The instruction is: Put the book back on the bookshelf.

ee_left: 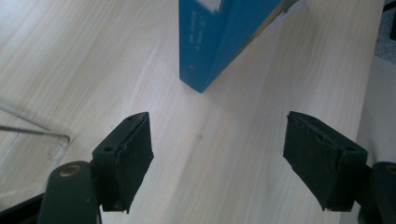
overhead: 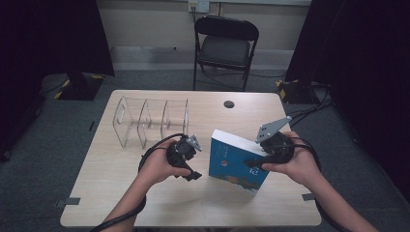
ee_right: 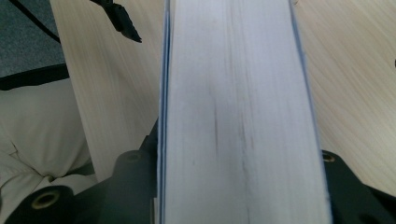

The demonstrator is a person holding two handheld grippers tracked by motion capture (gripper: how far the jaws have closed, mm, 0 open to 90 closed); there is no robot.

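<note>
Book (overhead: pixel 235 162), blue-covered and thick, stands raised on the table (overhead: pixel 121 193), right of centre and toward the near edge. Its lower corner is down by the wood and its white page block is turned up and to the right. Its long axis slopes from the far left down to the near right, and the cover with small print faces the person. In the left gripper view the lower corner of the book (ee_left: pixel 219 42) points down at the table top.

The table is pale wood grain, with a clear plastic rack (overhead: pixel 151 118) of upright dividers on its far left part and a small dark round spot (overhead: pixel 229 104) near the far edge. Grey carpet lies around it, a black folding chair (overhead: pixel 226 46) stands beyond the far side, and dark curtains hang at both sides of the room.

The right gripper (overhead: pixel 258 162) comes in from the right and pinches the book at its right edge; in its own view the page block (ee_right: pixel 238 116) sits squarely between the two jaws. The left gripper (overhead: pixel 193 175) hovers just left of the book (not touching it), with its jaws spread wide and nothing between them.
</note>
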